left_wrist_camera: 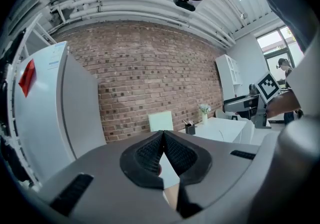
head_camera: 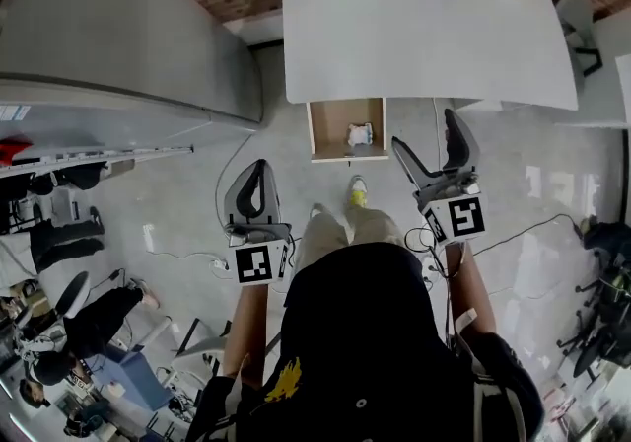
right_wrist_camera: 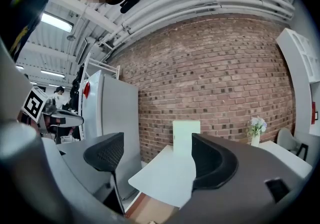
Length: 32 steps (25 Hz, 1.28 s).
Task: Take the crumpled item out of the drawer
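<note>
1. The crumpled item point(head_camera: 360, 134) lies in the open drawer point(head_camera: 330, 124), at 12 o'clock from the person, below the edge of the white surface point(head_camera: 424, 45).
2. The left hand-held gripper point(head_camera: 260, 170), clenched and empty, hangs at 8 o'clock from the drawer.
3. The right hand-held gripper point(head_camera: 424, 132), released, hangs at 4 o'clock.

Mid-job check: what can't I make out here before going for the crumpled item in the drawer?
Head view: the crumpled item is too small to tell its material; the drawer runs back under the table.
Left gripper view: the left gripper, shut, covers the drawer with its own body.
Right gripper view: past the open right gripper, the bottom edge cuts off the drawer's inside.
</note>
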### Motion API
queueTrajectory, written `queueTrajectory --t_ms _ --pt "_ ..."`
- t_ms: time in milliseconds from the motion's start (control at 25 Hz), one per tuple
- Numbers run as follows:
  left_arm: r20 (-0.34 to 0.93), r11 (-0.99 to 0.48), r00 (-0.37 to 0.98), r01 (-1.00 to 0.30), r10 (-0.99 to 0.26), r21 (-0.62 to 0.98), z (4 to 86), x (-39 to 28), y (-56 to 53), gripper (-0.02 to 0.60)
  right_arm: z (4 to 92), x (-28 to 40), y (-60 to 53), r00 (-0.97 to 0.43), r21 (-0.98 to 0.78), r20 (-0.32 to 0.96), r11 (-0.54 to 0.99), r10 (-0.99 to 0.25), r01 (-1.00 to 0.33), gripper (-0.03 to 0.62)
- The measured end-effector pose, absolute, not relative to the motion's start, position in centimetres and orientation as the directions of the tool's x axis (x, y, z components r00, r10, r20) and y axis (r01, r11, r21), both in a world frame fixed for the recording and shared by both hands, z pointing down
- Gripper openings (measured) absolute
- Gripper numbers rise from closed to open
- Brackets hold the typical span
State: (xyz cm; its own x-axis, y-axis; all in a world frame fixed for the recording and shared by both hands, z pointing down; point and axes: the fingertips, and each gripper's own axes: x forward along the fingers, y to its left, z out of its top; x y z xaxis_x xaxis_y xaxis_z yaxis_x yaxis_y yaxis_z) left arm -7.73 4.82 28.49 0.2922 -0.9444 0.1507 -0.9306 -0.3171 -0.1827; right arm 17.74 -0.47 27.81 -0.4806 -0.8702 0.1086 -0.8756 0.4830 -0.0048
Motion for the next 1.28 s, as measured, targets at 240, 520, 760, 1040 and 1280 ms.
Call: queueTrajectory --t_ms 240,520,760,1040,1280 --pt "0.204 -0.334 0.310 -0.938 -0.928 -0.095 31.3 -6.6 0.7 0.017 32.6 16.7 -3.3 -0.505 -0.028 0.199 0.510 -0.840 -0.860 0.436" --pt "0.231 -0.342 0.326 -0.939 -0.917 -0.032 36.2 -7.7 -2.8 0.017 41.5 12.7 -5.0 -0.547 -0.058 0.362 0.568 -0.755 -0.821 0.436" --pt "0.303 -0.325 0.321 -0.945 -0.897 0.040 44.3 -9.4 -5.2 0.017 53.7 9.8 -6.5 -0.563 -0.056 0.540 0.641 -0.626 -0.766 0.436" --pt "0.354 -0.355 0.360 -0.931 -0.863 0.083 54.6 -8.5 -6.8 0.017 71.1 7.0 -7.5 -0.517 -0.107 0.697 0.641 -0.496 -0.760 0.436" --pt "0.396 -0.308 0.343 -0.939 -0.852 0.150 62.0 -8.8 -6.3 0.017 86.1 7.5 -7.0 -0.409 -0.121 0.837 0.606 -0.364 -0.786 0.436"
